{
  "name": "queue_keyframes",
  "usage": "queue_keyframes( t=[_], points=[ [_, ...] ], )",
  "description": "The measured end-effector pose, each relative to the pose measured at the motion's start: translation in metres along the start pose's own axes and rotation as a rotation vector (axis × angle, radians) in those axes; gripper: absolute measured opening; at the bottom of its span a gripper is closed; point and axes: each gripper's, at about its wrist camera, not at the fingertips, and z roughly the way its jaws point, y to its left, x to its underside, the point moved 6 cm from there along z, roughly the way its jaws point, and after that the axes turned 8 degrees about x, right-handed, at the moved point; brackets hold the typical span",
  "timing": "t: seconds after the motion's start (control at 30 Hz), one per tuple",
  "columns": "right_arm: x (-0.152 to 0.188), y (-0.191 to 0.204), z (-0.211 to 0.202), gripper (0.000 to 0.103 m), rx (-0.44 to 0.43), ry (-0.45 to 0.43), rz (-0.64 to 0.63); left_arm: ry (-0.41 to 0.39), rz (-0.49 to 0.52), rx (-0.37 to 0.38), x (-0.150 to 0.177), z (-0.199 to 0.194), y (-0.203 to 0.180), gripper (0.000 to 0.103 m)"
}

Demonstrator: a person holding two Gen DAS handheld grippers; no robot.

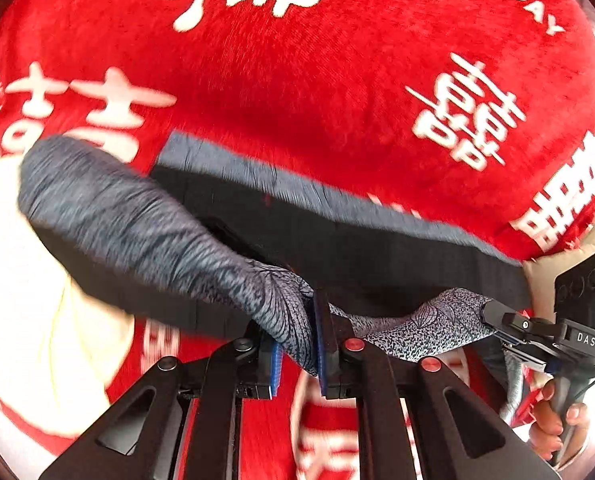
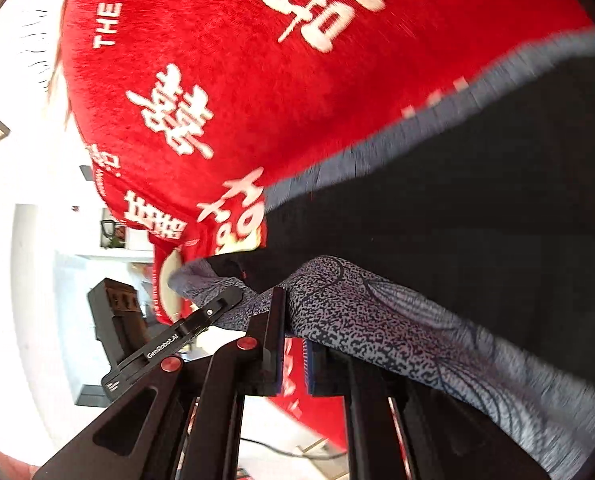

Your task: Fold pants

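The pants (image 1: 129, 224) are grey with a dark leaf print and a black inside, lifted above a red blanket (image 1: 317, 80) with white characters. My left gripper (image 1: 297, 344) is shut on a bunched edge of the pants. My right gripper (image 1: 497, 320) shows at the right of the left wrist view, pinching the same edge further along. In the right wrist view my right gripper (image 2: 293, 340) is shut on the pants (image 2: 377, 320), and the other gripper's finger sits just left of it. The cloth hangs taut between both grippers.
The red blanket (image 2: 217, 80) covers the work surface and drops off at its left edge in the right wrist view. Beyond it lie a bright white floor and furniture (image 2: 109, 236). A person's hand (image 1: 553, 420) holds the right gripper's handle.
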Motion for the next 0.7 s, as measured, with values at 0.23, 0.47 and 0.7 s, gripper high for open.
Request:
queue_keyframes(
  t=[0.23, 0.47, 0.7],
  points=[
    [-0.071, -0.03, 0.065, 0.011, 0.106, 0.038, 0.01, 0.043, 0.012, -0.034, -0.041, 0.071, 0.028, 0.025],
    [-0.106, -0.071, 0.098, 0.022, 0.18, 0.026, 0.112, 0.057, 0.039, -0.063, -0.052, 0.083, 0.035, 0.057],
    [-0.12, -0.035, 0.081, 0.086, 0.176, 0.084, 0.071, -0.041, 0.105, -0.181, -0.063, 0.04, 0.037, 0.083]
  ],
)
